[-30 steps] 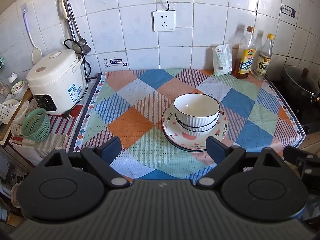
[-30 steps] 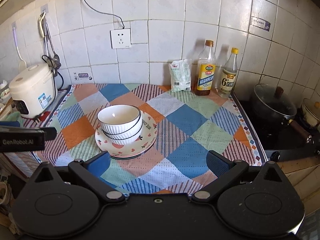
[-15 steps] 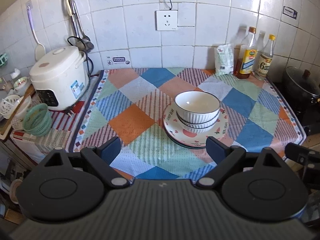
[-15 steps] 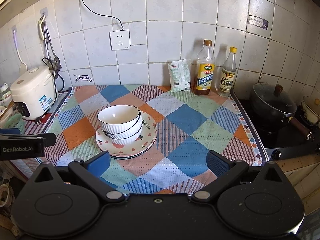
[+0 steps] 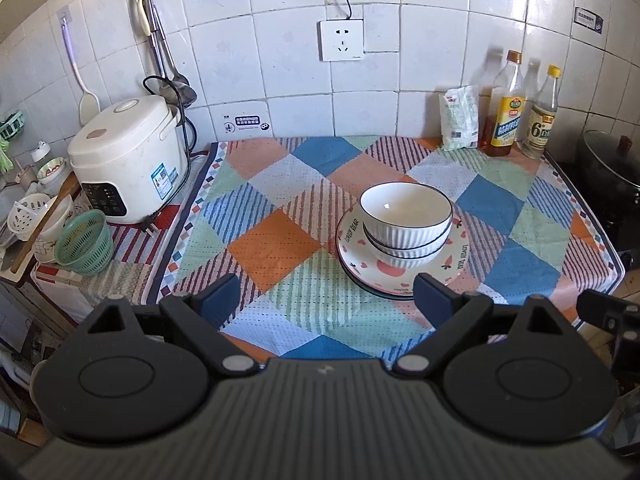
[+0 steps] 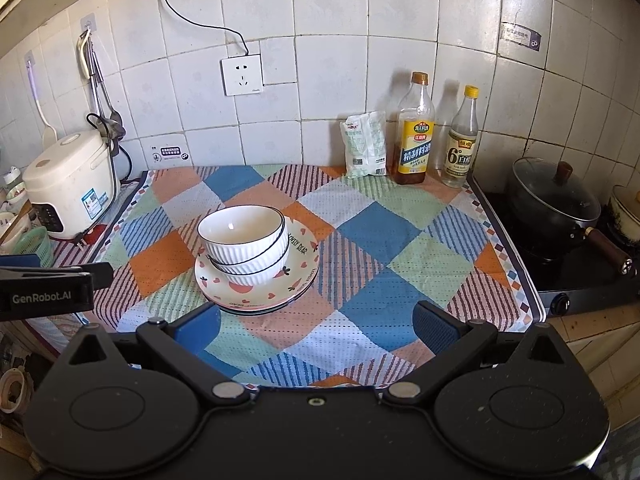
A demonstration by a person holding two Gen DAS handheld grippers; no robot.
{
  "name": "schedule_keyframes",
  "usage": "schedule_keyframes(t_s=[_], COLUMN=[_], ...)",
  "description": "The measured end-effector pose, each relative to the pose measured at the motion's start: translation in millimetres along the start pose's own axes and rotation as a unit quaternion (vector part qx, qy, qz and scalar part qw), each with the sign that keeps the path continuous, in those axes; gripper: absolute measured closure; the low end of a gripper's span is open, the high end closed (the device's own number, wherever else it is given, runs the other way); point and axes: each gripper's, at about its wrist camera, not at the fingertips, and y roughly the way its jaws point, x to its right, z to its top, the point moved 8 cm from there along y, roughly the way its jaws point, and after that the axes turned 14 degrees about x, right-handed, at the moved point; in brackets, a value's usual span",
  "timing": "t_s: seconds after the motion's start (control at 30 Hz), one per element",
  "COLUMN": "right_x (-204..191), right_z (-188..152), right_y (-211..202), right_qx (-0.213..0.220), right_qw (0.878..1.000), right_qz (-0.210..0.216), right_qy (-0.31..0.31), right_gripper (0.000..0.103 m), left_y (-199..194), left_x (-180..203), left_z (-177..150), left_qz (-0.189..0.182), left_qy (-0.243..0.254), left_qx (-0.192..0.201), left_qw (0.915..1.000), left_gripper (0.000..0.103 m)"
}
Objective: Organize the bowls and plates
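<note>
Your left gripper (image 5: 326, 300) and right gripper (image 6: 316, 326) have pulled back, fingers spread and empty. At twelve o'clock the nested bowls (image 5: 406, 216) sit on stacked plates (image 5: 460, 258) mid-bench (image 5: 280, 248); organizing looks finished.

black gripper bodies, blue fingers (image 5: 430, 294)

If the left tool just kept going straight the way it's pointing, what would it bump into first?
Probably the patterned cloth just left of the plates, though depth is hard to judge. The left tool is open and empty.
</note>
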Motion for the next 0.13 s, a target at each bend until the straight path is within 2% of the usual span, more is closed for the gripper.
schedule_keyframes(t_s=[0.13], right_x=[2.2], right_z=[-0.4], right_y=[2.6], right_qx=[-0.003], right_qw=[1.000], right_qz=[-0.001], right_qy=[0.001], right_gripper=[0.000], left_y=[0.1], left_x=[2.5], left_z=[1.8], left_qz=[-0.004], left_qy=[0.005], left_qx=[0.003], left_qw=[1.0000], left_gripper=[0.006])
